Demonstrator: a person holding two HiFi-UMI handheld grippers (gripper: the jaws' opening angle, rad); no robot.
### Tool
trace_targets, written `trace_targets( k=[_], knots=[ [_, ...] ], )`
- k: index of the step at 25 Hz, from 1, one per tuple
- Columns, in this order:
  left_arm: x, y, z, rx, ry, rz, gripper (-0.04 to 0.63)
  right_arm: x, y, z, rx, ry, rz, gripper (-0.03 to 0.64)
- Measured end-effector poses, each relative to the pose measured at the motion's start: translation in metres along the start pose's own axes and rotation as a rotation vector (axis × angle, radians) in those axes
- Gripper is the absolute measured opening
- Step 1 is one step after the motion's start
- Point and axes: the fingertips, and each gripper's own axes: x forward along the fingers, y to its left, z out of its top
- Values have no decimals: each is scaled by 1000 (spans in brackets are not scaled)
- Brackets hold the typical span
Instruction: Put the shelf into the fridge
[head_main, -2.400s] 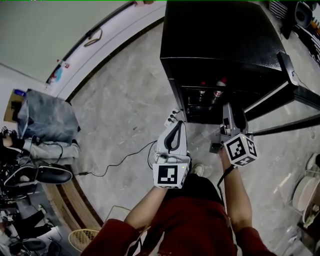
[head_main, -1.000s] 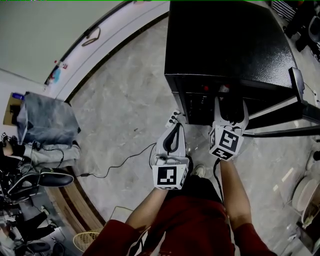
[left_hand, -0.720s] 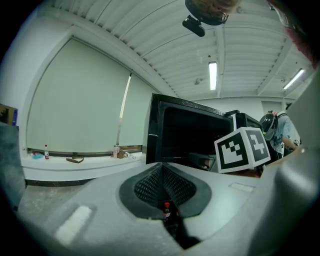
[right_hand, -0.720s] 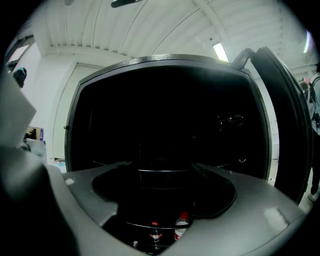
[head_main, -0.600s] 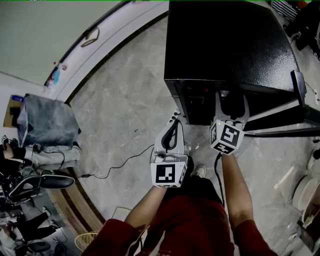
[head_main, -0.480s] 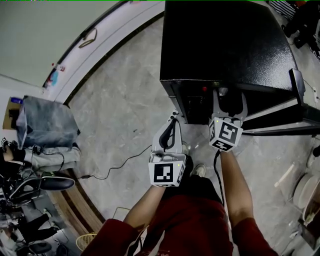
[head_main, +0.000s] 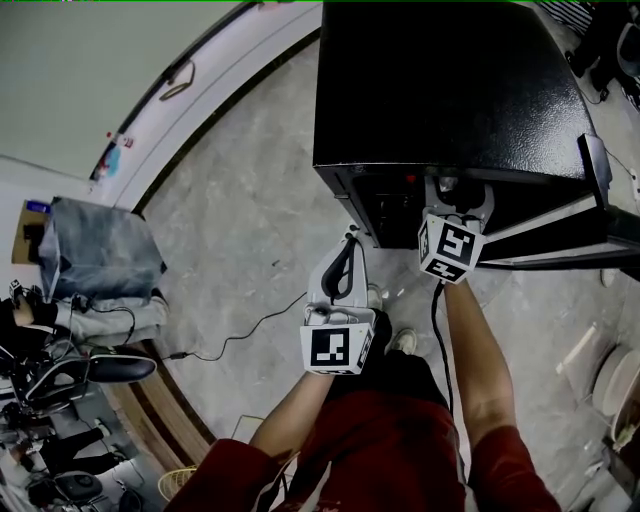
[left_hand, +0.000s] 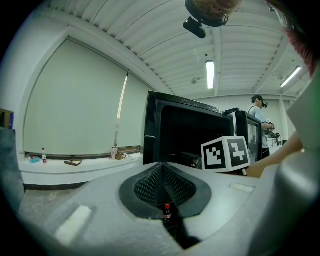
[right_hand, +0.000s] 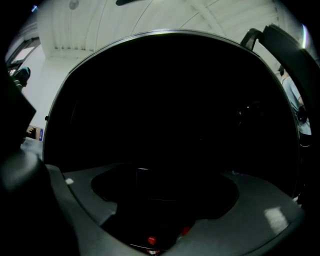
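The black fridge (head_main: 450, 90) stands on the floor with its door (head_main: 560, 245) swung open to the right. My right gripper (head_main: 458, 186) reaches into the dark opening, jaws spread apart and open. In the right gripper view the right gripper (right_hand: 162, 182) faces a nearly black interior; a faint thin edge shows between the jaws, and I cannot tell whether it is the shelf. Red bottle caps (right_hand: 150, 240) sit low inside. My left gripper (head_main: 349, 240) hangs shut in front of the fridge's left corner. In the left gripper view the left gripper (left_hand: 162, 172) frames a cola bottle (left_hand: 166, 212).
A black cable (head_main: 250, 325) trails over the grey stone floor. Grey cloth (head_main: 100, 250) and a chair (head_main: 90, 370) sit at the left by a white ledge (head_main: 215, 75). Another person (left_hand: 259, 112) stands far behind the fridge (left_hand: 185, 135). A white shoe (head_main: 403, 342) is below the grippers.
My right gripper has moved up from in front of the fridge into its opening. The left gripper has stayed shut, almost in the same place.
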Motion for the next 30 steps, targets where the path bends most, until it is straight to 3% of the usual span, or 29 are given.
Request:
trace_targets(
  k=[6, 15, 24, 30],
  knots=[
    [-4, -1, 3, 12, -6, 8, 0, 1, -1, 3, -15, -38, -2, 374],
    [-8, -6, 7, 21, -2, 12, 0, -11, 1, -2, -15, -10, 41, 382],
    [-32, -30, 5, 44, 1, -4, 0, -103, -2, -2, -14, 19, 136, 383],
    [-58, -49, 9, 79, -3, -7, 0, -171, -10, 13, 28, 18, 148, 382]
  ],
)
